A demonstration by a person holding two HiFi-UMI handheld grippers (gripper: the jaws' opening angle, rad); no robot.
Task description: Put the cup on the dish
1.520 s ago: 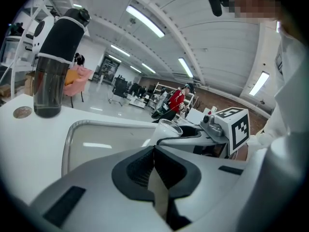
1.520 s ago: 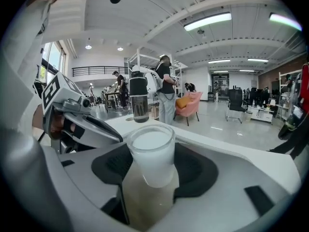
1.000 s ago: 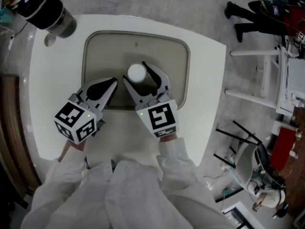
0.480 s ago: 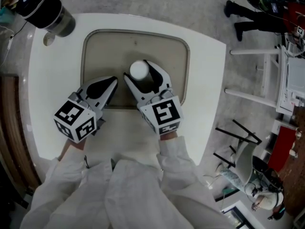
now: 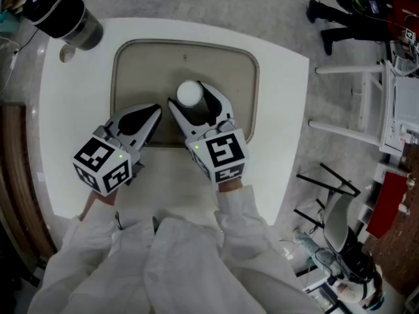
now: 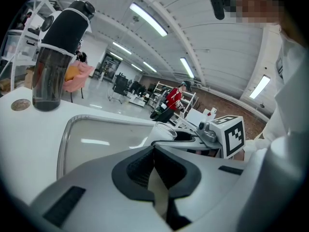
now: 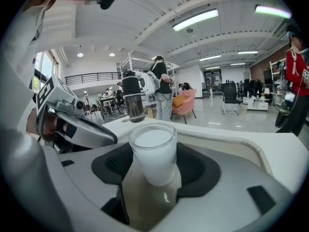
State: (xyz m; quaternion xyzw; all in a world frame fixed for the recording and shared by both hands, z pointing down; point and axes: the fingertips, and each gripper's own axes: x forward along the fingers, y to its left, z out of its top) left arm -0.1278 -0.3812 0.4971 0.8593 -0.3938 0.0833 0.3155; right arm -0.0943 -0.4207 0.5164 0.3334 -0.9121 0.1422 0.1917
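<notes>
Right gripper (image 5: 195, 103) is clamped on the cup (image 5: 188, 93), a clear one full of something white, held upright over the middle of the tan dish (image 5: 144, 70); can't tell if it's touching down. Left gripper (image 5: 153, 114) has its jaws together with nothing in them, parked at the dish's near rim. Dark bottle (image 5: 62, 12) is at the white table's (image 5: 278, 110) far corner.

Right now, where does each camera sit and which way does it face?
Head view: on the person's head, facing down at the dish; shows both sleeves, left gripper, right gripper.
Left gripper view: on the left gripper, facing across the dish; shows its shut jaws.
Right gripper view: on the right gripper, facing the cup between its jaws.
Shared: both gripper views show the bottle.
</notes>
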